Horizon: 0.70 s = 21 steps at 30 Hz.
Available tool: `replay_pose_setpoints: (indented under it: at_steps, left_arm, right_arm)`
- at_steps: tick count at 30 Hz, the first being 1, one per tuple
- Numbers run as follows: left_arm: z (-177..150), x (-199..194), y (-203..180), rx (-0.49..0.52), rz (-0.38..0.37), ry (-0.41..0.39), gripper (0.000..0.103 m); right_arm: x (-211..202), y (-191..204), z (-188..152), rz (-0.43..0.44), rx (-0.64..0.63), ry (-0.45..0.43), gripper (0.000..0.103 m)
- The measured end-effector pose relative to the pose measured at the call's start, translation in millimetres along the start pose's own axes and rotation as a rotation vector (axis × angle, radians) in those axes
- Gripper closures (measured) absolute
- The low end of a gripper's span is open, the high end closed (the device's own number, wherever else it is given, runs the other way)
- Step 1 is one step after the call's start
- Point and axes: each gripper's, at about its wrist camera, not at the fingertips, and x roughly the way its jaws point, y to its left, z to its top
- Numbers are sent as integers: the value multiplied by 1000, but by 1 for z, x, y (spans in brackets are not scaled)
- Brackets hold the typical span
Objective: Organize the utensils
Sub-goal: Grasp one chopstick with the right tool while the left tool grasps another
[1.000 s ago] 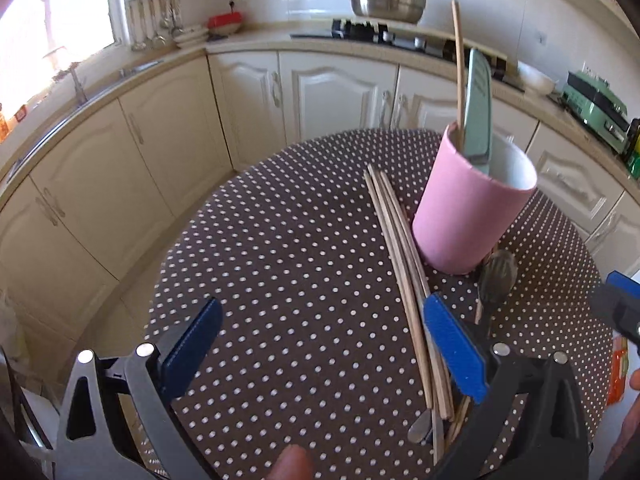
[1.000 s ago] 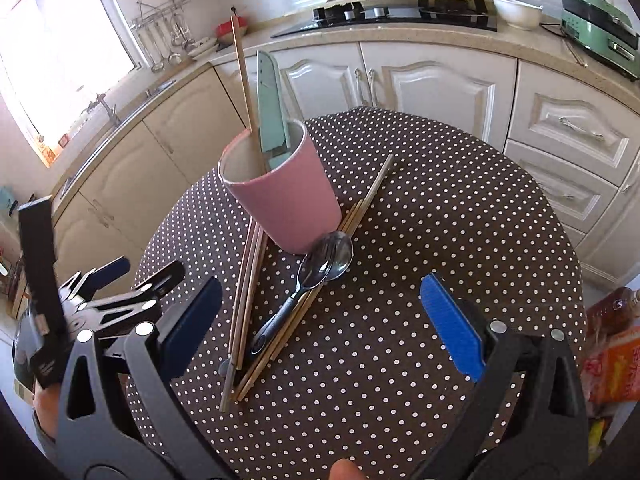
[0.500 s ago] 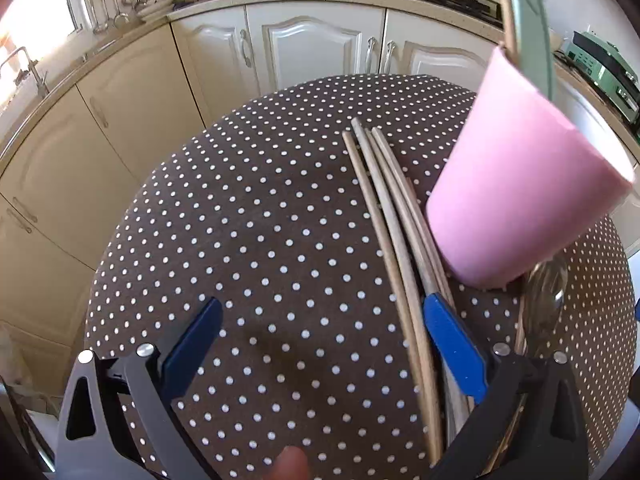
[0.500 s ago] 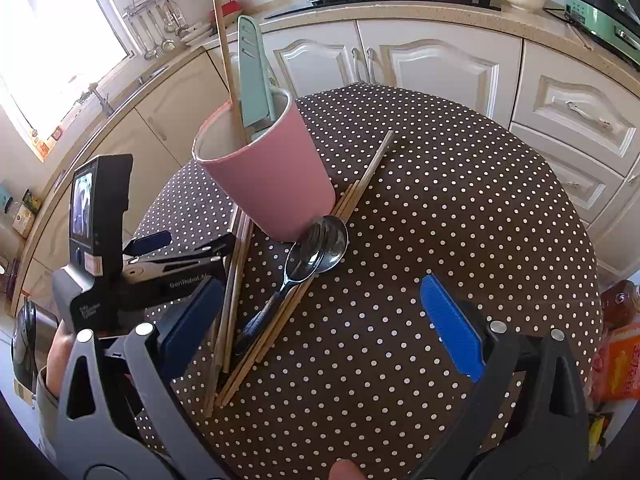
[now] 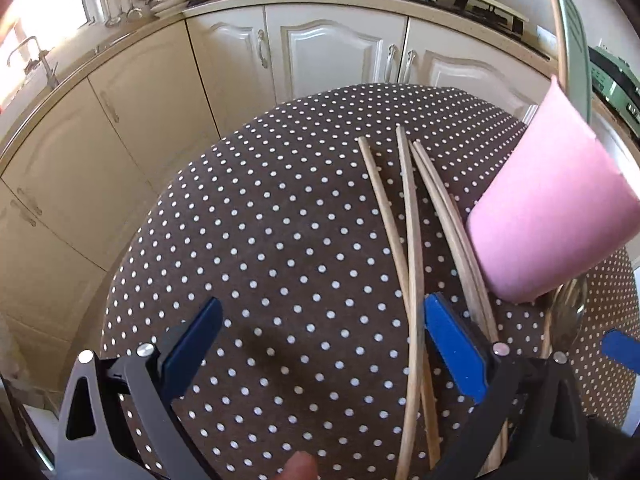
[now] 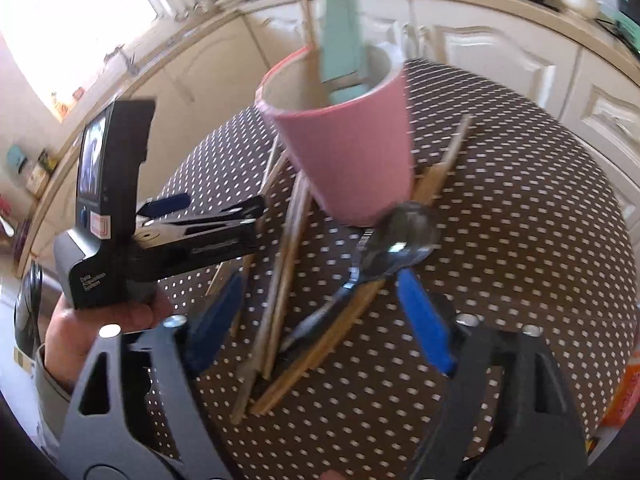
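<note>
**Operator:** Both grippers have come down toward the table since the earlier frame, and the right gripper (image 6: 320,320) has just been closing its jaws. They stand at a middling width now, with the spoon (image 6: 384,252) handle and some of the chopsticks (image 6: 288,280) between them at the lower middle of the right wrist view; I see no pad pressing on anything yet.

**Observer:** And the left?

**Operator:** My left gripper (image 5: 320,344) is wide, holding nothing. Its right finger sits over the chopsticks at the lower right of its view.

**Observer:** Where is the holder?

**Operator:** The pink cup (image 6: 344,152) stands on the dotted table (image 6: 520,240), upper middle of the right wrist view, already holding a green utensil (image 6: 340,32) and one stick. The spoon bowl lies against its base.

**Observer:** What worries you?

**Operator:** I could pinch the spoon and sticks together, since they cross under my jaws. Dragging the spoon may also nudge the cup, and the two grippers are close enough to collide.
</note>
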Motion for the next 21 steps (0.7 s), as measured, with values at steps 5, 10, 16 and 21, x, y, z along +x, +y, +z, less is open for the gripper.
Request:
replay_pose_setpoints:
  at_steps: [5, 10, 16, 21]
  left_arm:
    - [8, 5, 9, -14, -64, 9, 16]
    - [14, 5, 15, -13, -102, 12, 26]
    - [24, 12, 5, 42, -103, 29, 28]
    - [26, 11, -3, 55, -122, 28, 69]
  right_arm:
    - [27, 11, 11, 31, -10, 52, 69]
    - [42, 19, 19, 36, -27, 76, 74]
    - [61, 19, 35, 2, -24, 96, 77]
    - [68, 24, 39, -7, -36, 120, 88]
